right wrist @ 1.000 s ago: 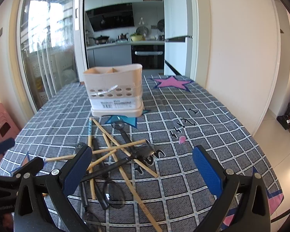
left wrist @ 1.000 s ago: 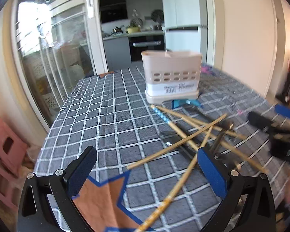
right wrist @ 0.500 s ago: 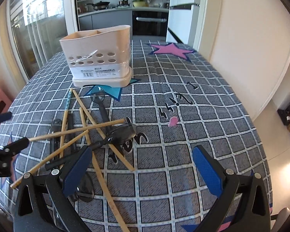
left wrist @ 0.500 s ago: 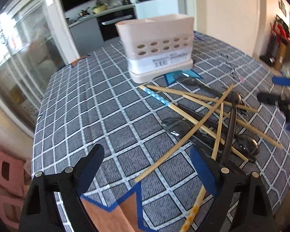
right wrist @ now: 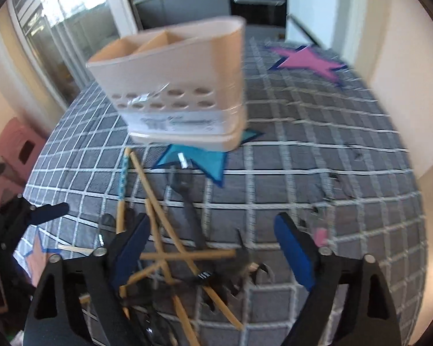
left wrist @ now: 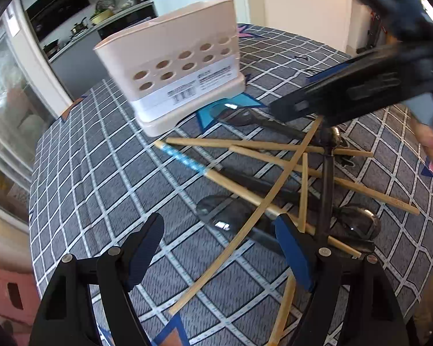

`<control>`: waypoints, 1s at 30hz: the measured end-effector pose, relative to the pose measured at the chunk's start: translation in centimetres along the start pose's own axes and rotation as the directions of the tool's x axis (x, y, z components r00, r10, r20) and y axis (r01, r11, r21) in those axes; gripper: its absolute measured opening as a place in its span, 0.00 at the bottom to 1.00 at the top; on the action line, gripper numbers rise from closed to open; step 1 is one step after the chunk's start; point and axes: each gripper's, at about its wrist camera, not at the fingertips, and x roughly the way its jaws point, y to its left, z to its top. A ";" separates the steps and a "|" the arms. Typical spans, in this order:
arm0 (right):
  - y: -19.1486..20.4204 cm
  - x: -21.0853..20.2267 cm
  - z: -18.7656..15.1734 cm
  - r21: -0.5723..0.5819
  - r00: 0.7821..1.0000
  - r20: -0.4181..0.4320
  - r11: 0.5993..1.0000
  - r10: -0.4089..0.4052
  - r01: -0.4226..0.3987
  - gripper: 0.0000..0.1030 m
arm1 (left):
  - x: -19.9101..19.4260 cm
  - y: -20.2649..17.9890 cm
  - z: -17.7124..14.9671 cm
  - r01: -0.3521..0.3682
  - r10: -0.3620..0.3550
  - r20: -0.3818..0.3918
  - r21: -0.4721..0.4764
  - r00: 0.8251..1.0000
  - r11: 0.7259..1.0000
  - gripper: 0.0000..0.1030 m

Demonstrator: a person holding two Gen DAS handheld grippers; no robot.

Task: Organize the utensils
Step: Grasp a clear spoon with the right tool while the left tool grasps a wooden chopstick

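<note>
Tools have both dropped toward the chopsticks [left wrist: 246,225]; left tool [left wrist: 219,248] open, empty; right tool [right wrist: 212,250] closing around them, holder [right wrist: 170,86] unfilled.

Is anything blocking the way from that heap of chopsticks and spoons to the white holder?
Nothing visible does. The utensil heap lies on the checked tablecloth just in front of the holder, whose compartments look empty from the right wrist view. The chopsticks and dark spoons do cross over one another, so lifting one may drag its neighbours.
</note>
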 end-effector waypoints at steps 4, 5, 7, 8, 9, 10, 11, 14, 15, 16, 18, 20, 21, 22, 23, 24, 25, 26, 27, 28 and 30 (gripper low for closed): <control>0.8 2.9 1.0 -0.040 0.995 -0.095 0.999 0.009 -0.013 0.57 | 0.1 -0.5 0.5 0.004 -0.004 -0.010 0.037 1.000 0.999 1.00; 0.9 3.6 1.3 -0.050 0.993 -0.117 0.999 0.000 -0.006 0.51 | 0.2 -0.5 0.5 0.007 -0.006 -0.014 0.038 1.000 0.999 1.00; 1.5 4.1 1.5 -0.086 0.993 -0.116 0.996 -0.029 0.019 0.49 | 0.4 -0.6 0.7 0.013 -0.012 -0.021 0.041 1.000 0.999 1.00; 1.8 4.3 1.4 -0.105 0.992 -0.118 0.994 -0.047 0.035 0.46 | 0.5 -0.7 0.9 0.017 -0.016 -0.024 0.045 1.000 0.999 1.00; 2.0 4.4 1.5 -0.120 0.991 -0.119 0.992 -0.062 0.048 0.45 | 0.7 -0.7 1.1 0.022 -0.021 -0.028 0.053 0.999 0.998 0.97; 2.2 4.6 1.5 -0.141 0.989 -0.119 0.988 -0.083 0.066 0.41 | 0.8 -0.9 1.4 0.026 -0.024 -0.035 0.061 0.999 0.998 0.96; 2.4 4.7 1.5 -0.156 0.990 -0.118 0.986 -0.081 0.062 0.35 | 1.0 -1.0 1.6 0.030 -0.027 -0.039 0.068 0.999 0.997 0.96; 2.4 4.9 1.6 -0.143 0.990 -0.120 0.988 -0.073 0.056 0.13 | 1.3 -1.1 2.2 0.039 -0.036 -0.041 0.083 0.999 0.996 0.96; 2.2 4.8 1.6 -0.132 0.991 -0.122 0.990 -0.062 0.046 0.13 | 1.4 -1.1 2.6 0.048 -0.044 -0.048 0.083 0.998 0.995 0.96; 1.8 4.8 1.6 -0.116 0.991 -0.123 0.993 -0.051 0.036 0.13 | 1.5 -1.1 2.9 0.056 -0.051 -0.056 0.085 0.997 0.995 0.96; 1.2 4.5 1.3 -0.089 0.992 -0.118 0.996 -0.034 0.024 0.13 | 1.9 -1.0 3.6 0.070 -0.064 -0.070 0.093 0.996 0.993 0.95; 0.2 3.6 1.2 -0.048 0.995 -0.101 0.999 -0.001 -0.004 0.13 | 2.4 -1.0 4.3 0.110 -0.101 -0.097 0.095 0.990 0.989 0.89; 0.1 3.0 1.1 -0.038 0.996 -0.093 0.999 0.007 -0.010 0.13 | 2.5 -1.0 4.7 0.131 -0.120 -0.114 0.094 0.986 0.987 0.84; -0.3 2.4 0.9 -0.026 0.997 -0.079 1.000 0.014 -0.016 0.13 | 2.8 -1.0 5.2 0.151 -0.138 -0.133 0.097 0.981 0.984 0.78; -0.6 1.9 0.8 -0.019 0.997 -0.069 1.000 0.018 -0.020 0.13 | 3.0 -1.0 5.5 0.160 -0.144 -0.150 0.100 0.978 0.982 0.73; -0.8 1.3 0.7 -0.014 0.998 -0.058 1.000 0.022 -0.023 0.13 | 3.1 -1.0 5.7 0.176 -0.159 -0.160 0.102 0.974 0.979 0.62; -1.2 0.6 0.6 -0.002 0.999 -0.043 1.000 0.028 -0.028 0.13 | 3.1 -1.2 6.2 0.187 -0.169 -0.157 0.105 0.973 0.977 0.56; -1.6 0.0 0.6 0.010 0.999 -0.034 0.999 0.032 -0.032 0.13 | 3.0 -1.2 6.5 0.190 -0.171 -0.157 0.114 0.973 0.975 0.44; -1.8 -0.4 0.7 0.019 0.999 -0.027 0.999 0.035 -0.034 0.13 | 2.9 -1.3 6.7 0.198 -0.178 -0.157 0.122 0.971 0.973 0.44; -2.4 -1.0 0.5 0.035 0.999 -0.018 0.999 0.039 -0.038 0.12 | 2.7 -1.3 6.9 0.204 -0.185 -0.152 0.127 0.971 0.971 0.44; -2.3 -1.5 0.4 0.058 0.999 0.002 0.997 0.042 -0.042 0.12 | 2.2 -1.3 7.1 0.197 -0.181 -0.132 0.126 0.975 0.972 0.40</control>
